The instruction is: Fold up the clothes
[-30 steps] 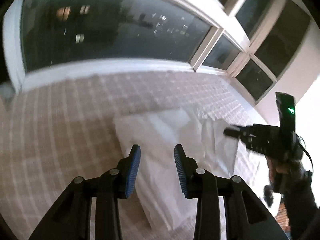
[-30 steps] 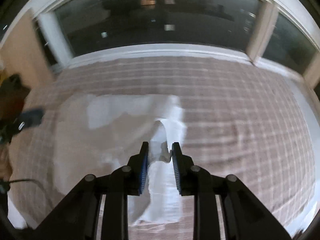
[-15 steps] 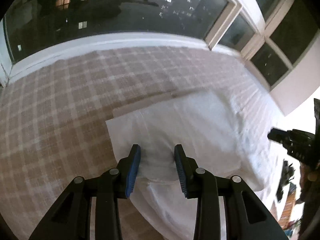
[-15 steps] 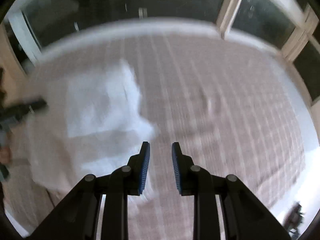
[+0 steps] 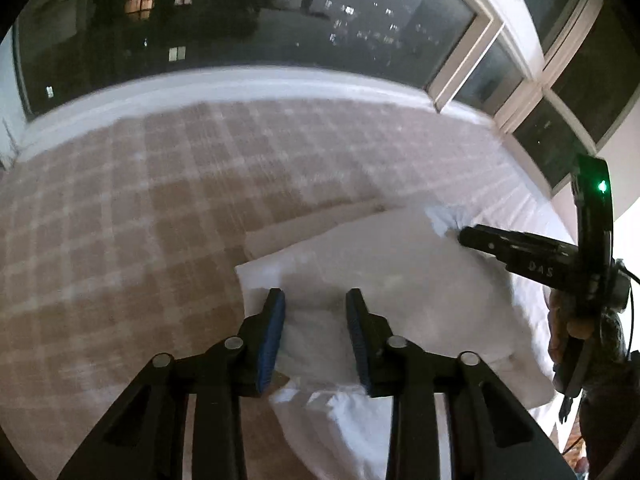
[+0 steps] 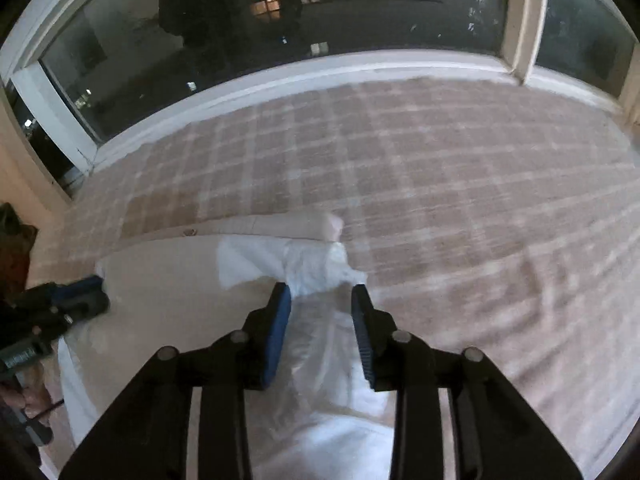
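Note:
A white garment (image 5: pixel 400 264) lies partly folded on a checked bedspread (image 5: pixel 160 208). My left gripper (image 5: pixel 316 308) sits at its near left corner with white cloth between its blue pads, the jaws narrow. In the right wrist view this gripper (image 6: pixel 98 286) shows at the garment's (image 6: pixel 160 300) left corner. My right gripper (image 6: pixel 321 300) has a bunched, thin white fold pinched between its fingers. Seen from the left wrist view, the right gripper (image 5: pixel 464 236) has its tip against a puckered far corner of the cloth.
A beige strip of fabric (image 6: pixel 280 224) lies along the garment's far edge. The white window sill (image 6: pixel 360 64) and dark panes bound the bed at the back. A person's hand (image 5: pixel 576 320) holds the right gripper at the bed's right side.
The right gripper swung back over the garment and now has a bunched white fold between its fingers. The left gripper stayed at the near corner, and the cloth puckered at the right gripper's tip.

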`<state>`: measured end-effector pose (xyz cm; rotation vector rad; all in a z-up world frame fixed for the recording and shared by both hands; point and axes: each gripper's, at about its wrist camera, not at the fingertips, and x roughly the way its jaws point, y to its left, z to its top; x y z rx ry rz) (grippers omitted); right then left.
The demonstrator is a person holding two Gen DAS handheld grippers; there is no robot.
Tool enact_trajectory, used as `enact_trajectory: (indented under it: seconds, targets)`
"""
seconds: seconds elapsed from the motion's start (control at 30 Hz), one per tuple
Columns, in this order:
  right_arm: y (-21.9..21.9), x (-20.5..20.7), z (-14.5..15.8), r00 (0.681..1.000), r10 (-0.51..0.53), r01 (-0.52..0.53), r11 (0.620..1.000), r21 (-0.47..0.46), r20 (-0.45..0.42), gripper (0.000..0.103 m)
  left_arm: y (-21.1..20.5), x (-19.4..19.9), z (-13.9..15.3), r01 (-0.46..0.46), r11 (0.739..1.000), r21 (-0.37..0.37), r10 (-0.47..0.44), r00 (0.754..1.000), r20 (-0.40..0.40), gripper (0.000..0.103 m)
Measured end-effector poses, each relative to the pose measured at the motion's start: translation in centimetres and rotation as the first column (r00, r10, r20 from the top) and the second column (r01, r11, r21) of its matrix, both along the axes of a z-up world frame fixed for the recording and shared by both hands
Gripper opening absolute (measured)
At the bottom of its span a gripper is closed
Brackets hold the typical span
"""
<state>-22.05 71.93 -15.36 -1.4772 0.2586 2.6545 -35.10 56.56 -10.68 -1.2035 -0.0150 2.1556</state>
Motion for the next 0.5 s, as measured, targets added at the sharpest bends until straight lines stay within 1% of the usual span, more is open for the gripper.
enact_trajectory:
  seconds: [0.03,0.07,0.13,0.27,0.3,0.37,0.4,0.43,0.47,0.5]
  targets:
    - [-0.2,0.7,1.2,1.0,-0.003,0.004,1.0,0.029,-0.018,0.031,-0.2,0.2,0.1,0.002,1.0,0.003,-0.002,1.0,-0.004,0.028]
    - [-0.5,1.9,2.5,0.999,0.011,-0.01,0.999,0.033,-0.049,0.031,-0.4,0.5,0.2,0.004,1.0,0.005,-0.004,1.0,-0.007,0.028]
    - [-1.8,5.2,4.1,0.994,0.054,-0.053,0.999,0.01,-0.099,0.031,-0.5,1.6,0.0,0.027,1.0,0.001,-0.027,1.0,-0.01,0.029]
    - [-4.7,10.0,3.0,0.991,0.124,-0.125,0.992,-0.003,-0.046,0.031,0.5,5.6,-1.6,0.122,0.992,-0.033,-0.122,0.993,-0.002,0.03]
    - [-5.0,10.6,1.6,0.991,0.13,-0.131,0.991,-0.007,-0.012,0.031,1.0,6.2,-2.9,0.134,0.988,-0.073,-0.133,0.991,0.009,0.029]
    - [-5.0,10.6,-1.5,0.99,0.131,-0.131,0.991,0.005,0.052,0.031,1.8,6.5,-5.8,0.144,0.982,-0.119,-0.141,0.99,0.029,0.029]
    - [-5.1,10.5,-2.8,0.989,0.132,-0.133,0.991,0.016,0.067,0.031,1.8,6.5,-6.1,0.144,0.982,-0.121,-0.142,0.99,0.024,0.03]
    - [-5.2,10.3,-3.4,0.989,0.138,-0.14,0.99,0.026,0.062,0.031,1.8,6.5,-6.1,0.142,0.983,-0.118,-0.141,0.99,0.016,0.03]
    - [-5.2,10.3,-3.1,0.989,0.135,-0.137,0.99,0.031,0.067,0.031,1.8,6.5,-6.1,0.141,0.983,-0.115,-0.141,0.99,0.009,0.03]
    - [-5.2,10.3,-2.9,0.989,0.132,-0.135,0.99,0.036,0.072,0.031,1.6,6.7,-5.4,0.137,0.984,-0.115,-0.136,0.991,0.008,0.03]
